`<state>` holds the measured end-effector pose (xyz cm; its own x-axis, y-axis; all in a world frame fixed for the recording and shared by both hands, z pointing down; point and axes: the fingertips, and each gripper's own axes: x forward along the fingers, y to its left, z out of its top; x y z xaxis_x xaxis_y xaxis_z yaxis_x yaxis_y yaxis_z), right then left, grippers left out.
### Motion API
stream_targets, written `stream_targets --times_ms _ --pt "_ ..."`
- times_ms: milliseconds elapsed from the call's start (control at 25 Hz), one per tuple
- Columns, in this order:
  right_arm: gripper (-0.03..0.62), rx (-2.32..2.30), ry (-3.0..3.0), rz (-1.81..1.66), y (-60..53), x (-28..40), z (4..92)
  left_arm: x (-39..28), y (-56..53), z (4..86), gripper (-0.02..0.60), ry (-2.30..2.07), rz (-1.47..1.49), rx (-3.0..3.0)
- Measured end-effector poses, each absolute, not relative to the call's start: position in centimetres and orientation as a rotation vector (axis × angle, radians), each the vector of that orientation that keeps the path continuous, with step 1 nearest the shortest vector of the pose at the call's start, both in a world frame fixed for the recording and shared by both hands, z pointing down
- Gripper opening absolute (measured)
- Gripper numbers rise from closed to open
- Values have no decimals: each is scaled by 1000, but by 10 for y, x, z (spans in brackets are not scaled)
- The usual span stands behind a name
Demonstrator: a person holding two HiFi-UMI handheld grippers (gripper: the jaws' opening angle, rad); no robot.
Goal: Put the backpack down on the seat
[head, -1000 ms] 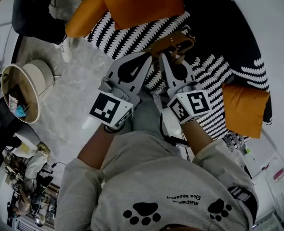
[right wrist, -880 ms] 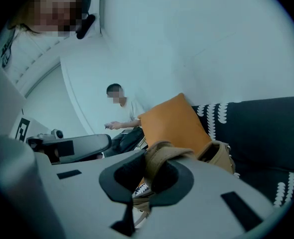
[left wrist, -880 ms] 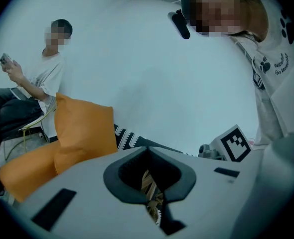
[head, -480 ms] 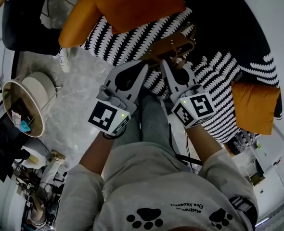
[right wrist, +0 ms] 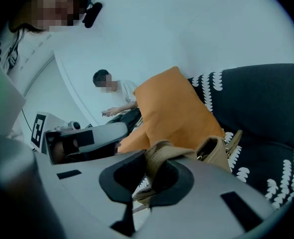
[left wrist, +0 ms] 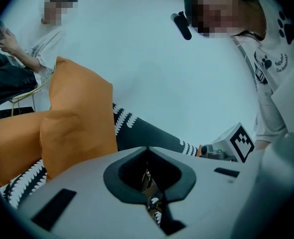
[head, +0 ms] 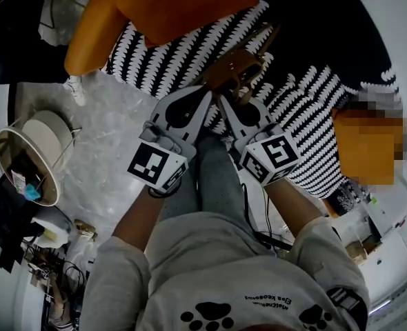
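A tan backpack (head: 234, 66) hangs over the front edge of the black seat with white zigzag marks (head: 155, 57). Both grippers meet at its near end. My right gripper (head: 225, 103) is shut on a tan strap (right wrist: 159, 158), which loops through the hollow of its jaws; the bag's body (right wrist: 220, 152) lies just beyond. My left gripper (head: 207, 96) is shut beside it, and a metal fitting of the backpack (left wrist: 147, 179) shows in the hollow of its jaws (left wrist: 147, 151). The bag's underside is hidden.
Orange cushions (head: 183, 5) lie at the seat's far end, with another (head: 86, 36) over its left edge. A round side table (head: 27, 154) and clutter stand on the marble floor (head: 114, 143) to the left. A seated person (left wrist: 22, 59) is beyond the cushion (left wrist: 77, 118).
Both grippers stay shut and close together with the backpack at their tips. They have shifted slightly left over the seat's edge, and the view has tilted a little.
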<state>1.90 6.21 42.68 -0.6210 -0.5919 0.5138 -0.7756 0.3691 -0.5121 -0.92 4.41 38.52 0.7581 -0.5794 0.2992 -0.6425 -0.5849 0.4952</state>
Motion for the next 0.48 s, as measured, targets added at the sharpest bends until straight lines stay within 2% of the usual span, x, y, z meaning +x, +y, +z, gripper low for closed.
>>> stream_targets --times_ms 480 --pt "49 1159 -2311 1150 64 15 464 -3 47 398 18 -897 165 2340"
